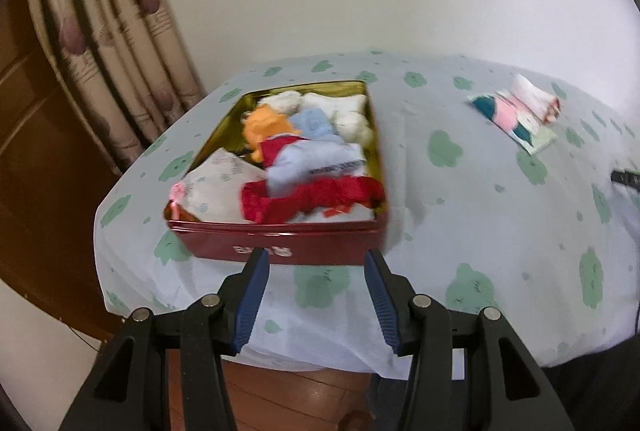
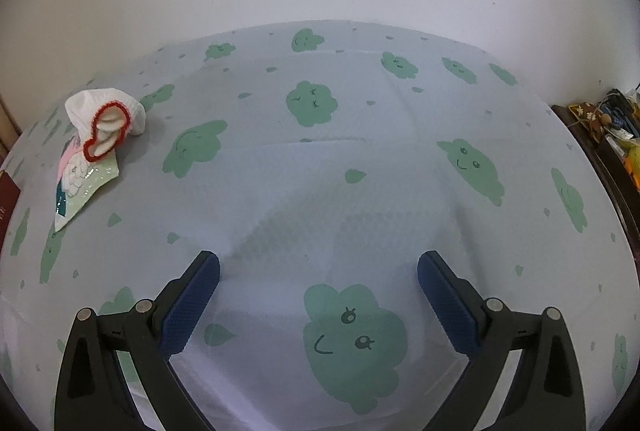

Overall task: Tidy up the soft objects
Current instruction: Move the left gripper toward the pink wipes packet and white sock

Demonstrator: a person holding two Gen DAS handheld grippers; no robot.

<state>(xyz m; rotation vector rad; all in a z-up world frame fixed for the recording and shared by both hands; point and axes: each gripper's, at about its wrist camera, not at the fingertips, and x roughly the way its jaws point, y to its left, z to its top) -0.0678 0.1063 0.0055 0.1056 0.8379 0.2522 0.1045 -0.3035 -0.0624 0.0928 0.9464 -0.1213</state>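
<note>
A red tin (image 1: 280, 243) packed with socks (image 1: 312, 159) sits at the left of the cloud-print tablecloth (image 1: 460, 215), its white lettering too blurred to read. The left gripper (image 1: 316, 257) hovers before it, half open and empty. Further right, a white sock (image 2: 106, 117) lies on a packet (image 2: 80, 187); the right gripper (image 2: 318, 263) gapes wide, empty.

The red tin (image 2: 8, 191) is cut off at the left edge; clutter (image 2: 616, 127) far right is perhaps too small to identify.
</note>
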